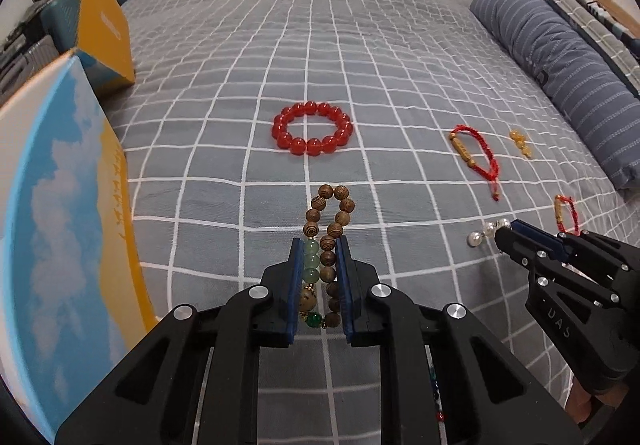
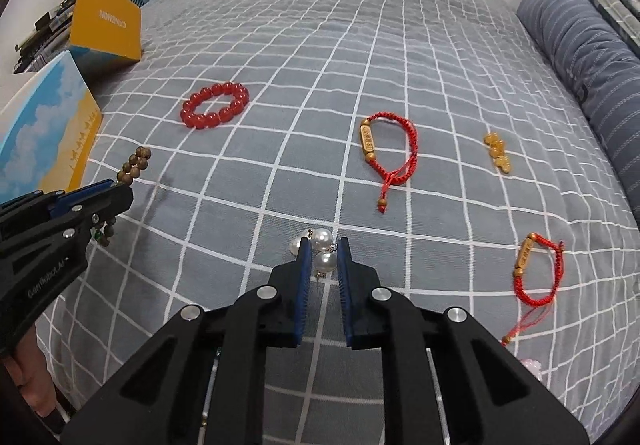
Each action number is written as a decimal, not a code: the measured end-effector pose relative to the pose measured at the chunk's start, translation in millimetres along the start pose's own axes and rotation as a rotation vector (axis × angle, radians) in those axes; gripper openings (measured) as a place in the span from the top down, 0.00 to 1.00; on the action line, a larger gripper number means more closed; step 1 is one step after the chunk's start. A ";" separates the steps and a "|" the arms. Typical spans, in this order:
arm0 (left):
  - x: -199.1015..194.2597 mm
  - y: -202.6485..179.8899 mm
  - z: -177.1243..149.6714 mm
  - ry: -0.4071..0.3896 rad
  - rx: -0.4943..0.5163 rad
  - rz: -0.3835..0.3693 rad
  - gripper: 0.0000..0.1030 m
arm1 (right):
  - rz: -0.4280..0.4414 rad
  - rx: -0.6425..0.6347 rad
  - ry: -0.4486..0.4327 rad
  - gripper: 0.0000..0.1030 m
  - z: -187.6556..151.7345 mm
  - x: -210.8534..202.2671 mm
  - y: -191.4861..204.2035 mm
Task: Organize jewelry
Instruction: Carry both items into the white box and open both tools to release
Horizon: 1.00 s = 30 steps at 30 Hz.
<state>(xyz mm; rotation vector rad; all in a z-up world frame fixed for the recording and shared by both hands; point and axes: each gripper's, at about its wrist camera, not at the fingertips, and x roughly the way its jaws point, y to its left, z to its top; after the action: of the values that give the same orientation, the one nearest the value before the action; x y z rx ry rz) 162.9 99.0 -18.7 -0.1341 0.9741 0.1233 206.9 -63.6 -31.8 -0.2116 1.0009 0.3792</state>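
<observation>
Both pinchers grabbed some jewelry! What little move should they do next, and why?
Probably carry both toward the open box on the left. The left gripper is shut on the wooden bead bracelet, the right gripper on the pearl earrings. The other pieces lie loose on the bed.

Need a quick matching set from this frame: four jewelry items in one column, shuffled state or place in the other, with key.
Items
1. wooden bead bracelet
2. pearl earrings
3. red bead bracelet
4. amber beads

States
A. lying on the bedspread, nearest the striped pillow
B. clamped in the right gripper
C. lying as a closed ring mid-bed, untouched
D. clamped in the left gripper

Pairs: 1-D, 2-B, 3-C, 4-A
</observation>
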 end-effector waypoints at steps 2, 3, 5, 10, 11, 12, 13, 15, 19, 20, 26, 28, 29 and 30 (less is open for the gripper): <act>-7.5 -0.3 -1.4 -0.015 0.005 0.005 0.85 | -0.008 0.000 -0.017 0.88 -0.5 -8.9 1.4; -13.8 -0.2 -2.2 -0.025 0.005 0.002 0.85 | -0.011 0.000 -0.029 0.88 -0.9 -15.0 2.6; -24.4 0.4 -3.3 -0.040 0.005 -0.003 0.85 | -0.014 0.003 -0.048 0.88 -2.0 -26.5 4.6; -53.9 2.4 -7.0 -0.075 0.006 -0.002 0.85 | -0.024 0.008 -0.076 0.88 -3.4 -48.6 9.5; -58.6 3.1 -7.7 -0.080 0.006 -0.001 0.85 | -0.027 0.007 -0.085 0.88 -3.0 -55.5 11.8; -65.3 4.3 -8.5 -0.088 0.005 -0.001 0.85 | -0.028 0.007 -0.093 0.88 -3.3 -60.5 13.4; -72.0 6.0 -9.4 -0.096 0.002 -0.002 0.85 | -0.028 0.006 -0.104 0.88 -3.3 -67.4 16.3; -83.6 9.7 -11.1 -0.109 -0.003 -0.002 0.85 | -0.025 0.006 -0.120 0.88 -2.8 -77.3 20.9; -106.4 19.1 -14.7 -0.137 -0.016 0.002 0.85 | -0.019 0.001 -0.151 0.88 0.2 -96.0 34.6; -113.8 23.3 -16.1 -0.147 -0.021 0.004 0.85 | -0.014 -0.002 -0.162 0.88 1.5 -102.0 40.2; -144.8 50.3 -21.8 -0.192 -0.059 0.039 0.85 | 0.013 -0.025 -0.211 0.88 9.8 -125.3 73.9; -151.9 61.1 -23.4 -0.203 -0.068 0.056 0.85 | 0.023 -0.037 -0.221 0.88 11.1 -130.9 87.4; -156.3 70.2 -24.6 -0.207 -0.081 0.065 0.85 | 0.033 -0.050 -0.228 0.88 12.7 -134.0 98.4; -159.7 78.0 -25.2 -0.209 -0.093 0.073 0.85 | 0.039 -0.058 -0.232 0.88 13.6 -136.1 105.4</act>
<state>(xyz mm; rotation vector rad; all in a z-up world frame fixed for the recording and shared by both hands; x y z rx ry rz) 40.7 164.6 95.3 -0.1673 0.7648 0.2452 109.3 8.6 91.0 -0.1955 0.7671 0.4577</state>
